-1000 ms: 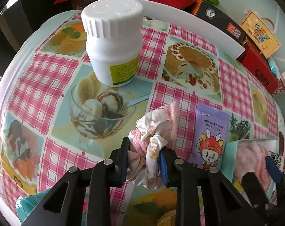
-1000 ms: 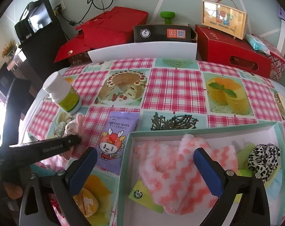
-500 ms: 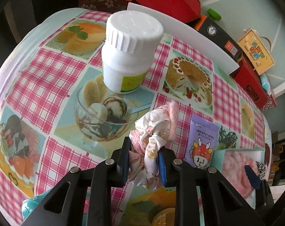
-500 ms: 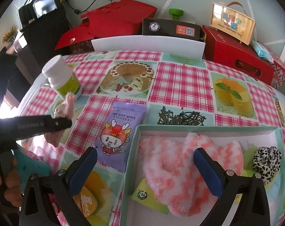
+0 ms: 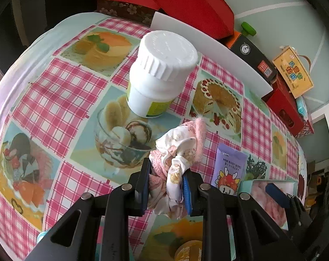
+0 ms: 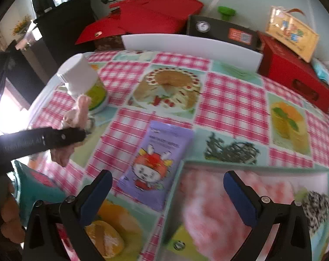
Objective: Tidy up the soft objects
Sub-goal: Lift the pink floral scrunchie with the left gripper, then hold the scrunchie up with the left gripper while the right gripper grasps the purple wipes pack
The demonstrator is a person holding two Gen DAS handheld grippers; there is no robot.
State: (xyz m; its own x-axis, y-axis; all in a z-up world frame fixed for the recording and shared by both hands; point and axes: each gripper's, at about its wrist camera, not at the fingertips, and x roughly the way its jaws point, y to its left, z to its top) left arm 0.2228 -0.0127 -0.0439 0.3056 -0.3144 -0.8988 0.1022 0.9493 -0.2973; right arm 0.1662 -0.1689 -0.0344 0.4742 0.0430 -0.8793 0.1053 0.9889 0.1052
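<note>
My left gripper (image 5: 165, 184) is shut on a pink and cream fabric scrunchie (image 5: 177, 152) and holds it above the tablecloth, in front of a white bottle (image 5: 160, 74). The scrunchie also shows in the right wrist view (image 6: 79, 113), clamped in the left gripper's black arm. My right gripper (image 6: 167, 195) is open and empty, hovering over the left edge of a teal box (image 6: 181, 165) that holds a pink fluffy cloth (image 6: 218, 206) and a leopard-print scrunchie (image 6: 316, 208). The box also shows in the left wrist view (image 5: 247, 184).
A purple baby wipes pack (image 6: 157, 163) lies left of the box. A dark twig-like piece (image 6: 229, 150) lies behind the box. Red boxes (image 6: 294, 76), a black box (image 6: 221, 30) and a white board (image 6: 186, 43) line the table's far edge.
My left gripper has risen with the scrunchie and moved away from the bottle. My right gripper has shifted left and lower toward the box's left edge; its view is blurred by motion.
</note>
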